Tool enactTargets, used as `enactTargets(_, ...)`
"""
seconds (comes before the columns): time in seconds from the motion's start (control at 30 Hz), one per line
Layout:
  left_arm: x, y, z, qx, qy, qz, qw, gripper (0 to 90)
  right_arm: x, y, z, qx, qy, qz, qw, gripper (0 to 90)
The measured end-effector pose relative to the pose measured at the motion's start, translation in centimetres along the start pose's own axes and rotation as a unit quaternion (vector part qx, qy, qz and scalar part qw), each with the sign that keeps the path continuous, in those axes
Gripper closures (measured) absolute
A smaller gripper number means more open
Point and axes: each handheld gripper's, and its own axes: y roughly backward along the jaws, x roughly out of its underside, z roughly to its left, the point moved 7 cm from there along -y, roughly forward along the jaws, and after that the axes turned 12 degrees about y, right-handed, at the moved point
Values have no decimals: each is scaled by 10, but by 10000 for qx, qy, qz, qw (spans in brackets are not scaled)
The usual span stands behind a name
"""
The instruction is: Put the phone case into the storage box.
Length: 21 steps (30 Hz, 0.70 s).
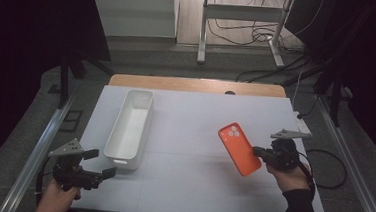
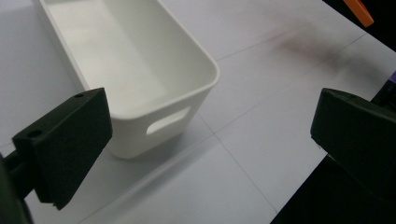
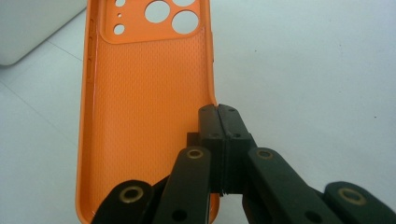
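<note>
**Orange case lifted, white bin waiting**

White and matt, the worktop [image 1: 195, 186] carries little, and its near edge is where both hands come in. At the near left corner the person's left hand holds the left gripper [image 1: 99, 163], which hovers low just short of the near end of the long white plastic bin [image 1: 129, 127]. Its jaws stand wide apart with nothing between them; in the left gripper view the two black pads frame the bin's short end wall and its slot handle [image 2: 168, 120], and the bin's inside looks bare.

Further in and to the right, the right gripper [image 1: 258, 152] has its jaws pressed tight together on one long edge of the flat orange silicone phone case [image 1: 238, 148]. In the right gripper view the pads meet on the case's side rim, toward its lower end, with the textured inner face and the round camera cut-outs [image 3: 170, 16] turned to the camera. Seen from above, the case is tilted and appears raised off the worktop, well apart from the bin.

By my reading, the pick is done and the carry is the step in hand: the case most likely belongs in the bin. The next move would call for a sweep leftward across the open worktop, then lining the case's length up with the bin's long axis so it clears both walls before release. The thin edge grip could let the soft case swing or slip, so a steady pace seems wise. The left gripper looks placed to steady the bin's near end if needed.

Beyond the worktop's far edge lie a strip of bare wood [image 1: 197, 85], a metal desk frame [image 1: 242, 19] and loose cables on the floor.
</note>
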Motion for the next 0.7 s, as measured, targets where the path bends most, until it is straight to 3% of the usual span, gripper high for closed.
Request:
enactTargets(0.37,-21,-18,-14,176,-43,44,9998,0,-5,-2,6,16,57,-52,10000,891)
enactTargets(0.7,-32,-39,-25,292,-121,230,9992,0,-12,-6,16,-56,153,-124,9998,891)
